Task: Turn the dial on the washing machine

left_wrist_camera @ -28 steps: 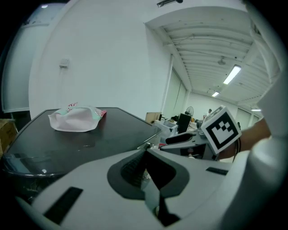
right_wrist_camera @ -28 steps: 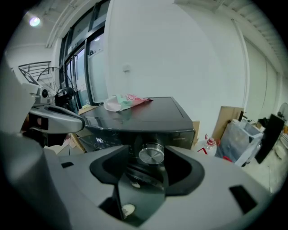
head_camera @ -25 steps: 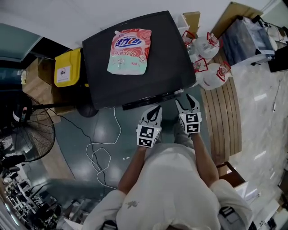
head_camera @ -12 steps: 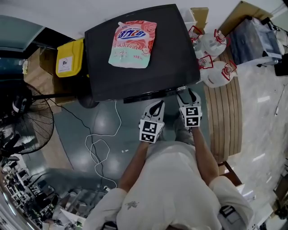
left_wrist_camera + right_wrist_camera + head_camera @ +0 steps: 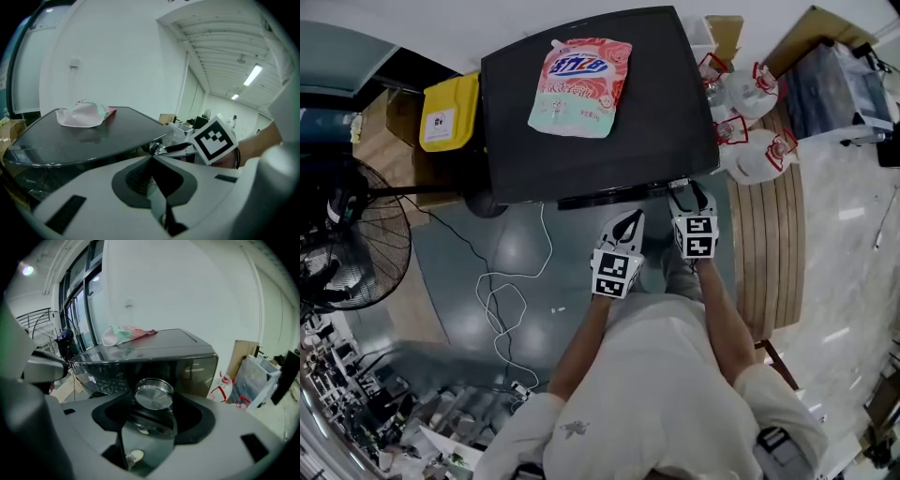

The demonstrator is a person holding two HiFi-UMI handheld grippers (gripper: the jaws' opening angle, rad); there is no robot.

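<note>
Straddling dial (image 5: 153, 396) — right gripper (image 5: 691, 199), jaws just opening; left gripper (image 5: 627, 221) closed; pouch (image 5: 579, 86) atop washer (image 5: 666, 122).

Right gripper (image 5: 689, 200) is lower and closer in. A second ago its tips sat short of the washer (image 5: 609, 159) front edge, now they're at the panel. Jaws have just been opening wider, and the dial (image 5: 153, 394) sits between them, not clamped.

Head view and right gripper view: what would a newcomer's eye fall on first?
The pink detergent pouch lying on top of the black washing machine. Then the shiny silver dial on its front, between the jaws of the right gripper, which have just been opening and stand clear of it.
</note>
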